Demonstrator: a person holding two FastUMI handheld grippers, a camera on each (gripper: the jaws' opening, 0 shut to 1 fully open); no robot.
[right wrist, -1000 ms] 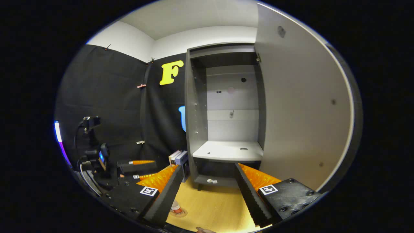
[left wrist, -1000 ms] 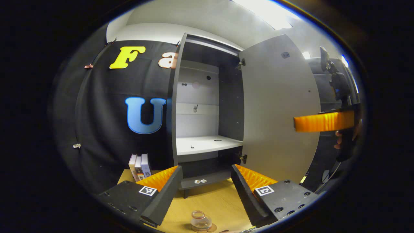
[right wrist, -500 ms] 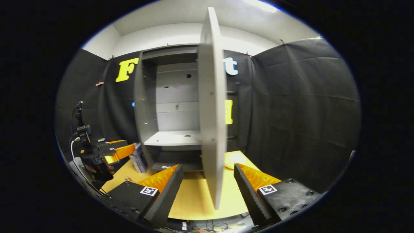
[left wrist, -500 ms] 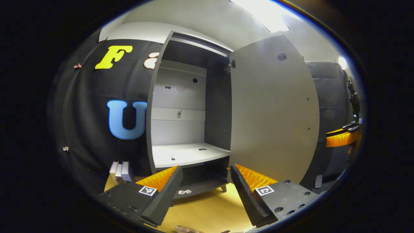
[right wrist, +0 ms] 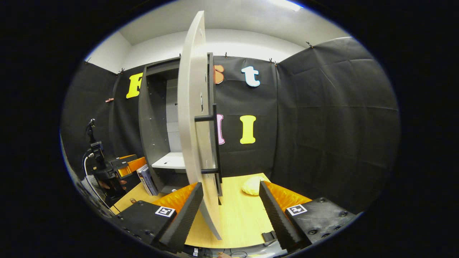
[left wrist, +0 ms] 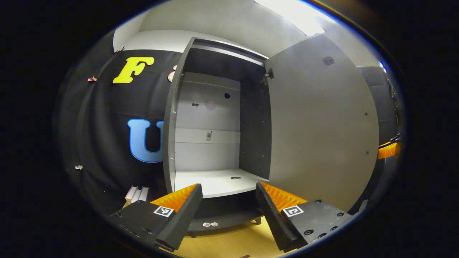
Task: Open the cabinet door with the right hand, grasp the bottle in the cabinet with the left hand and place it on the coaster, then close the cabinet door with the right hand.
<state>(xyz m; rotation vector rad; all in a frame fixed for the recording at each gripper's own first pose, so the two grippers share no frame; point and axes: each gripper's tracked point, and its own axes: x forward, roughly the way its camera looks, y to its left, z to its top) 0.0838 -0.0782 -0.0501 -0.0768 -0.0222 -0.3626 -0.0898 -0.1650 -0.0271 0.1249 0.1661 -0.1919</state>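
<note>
The grey cabinet point(left wrist: 171, 125) stands open, its door point(left wrist: 319, 125) swung out to the right. Its white shelf point(left wrist: 211, 181) is bare except for a small dark hole. My left gripper point(left wrist: 228, 188) is open in front of the shelf, nothing between its fingers. In the right gripper view the door point(right wrist: 193, 118) is almost edge-on, its black bar handle point(right wrist: 215, 139) on the outer face. My right gripper point(right wrist: 231, 186) is open low in front of the door's free edge, not touching it. The left gripper point(right wrist: 125, 165) shows at the far left there.
The cabinet stands on a wooden table point(right wrist: 240, 215). A few books point(right wrist: 145, 177) stand left of the cabinet, also seen as books point(left wrist: 138, 193). A pale yellow lump point(right wrist: 252, 185) lies on the table right of the door. Two small white pieces point(left wrist: 211, 224) rest on the cabinet's bottom board.
My right gripper swung from facing the door's inner side round its free edge to the handle side. My left gripper lifted towards the shelf; the glass bottle on the coaster slid below its view.
</note>
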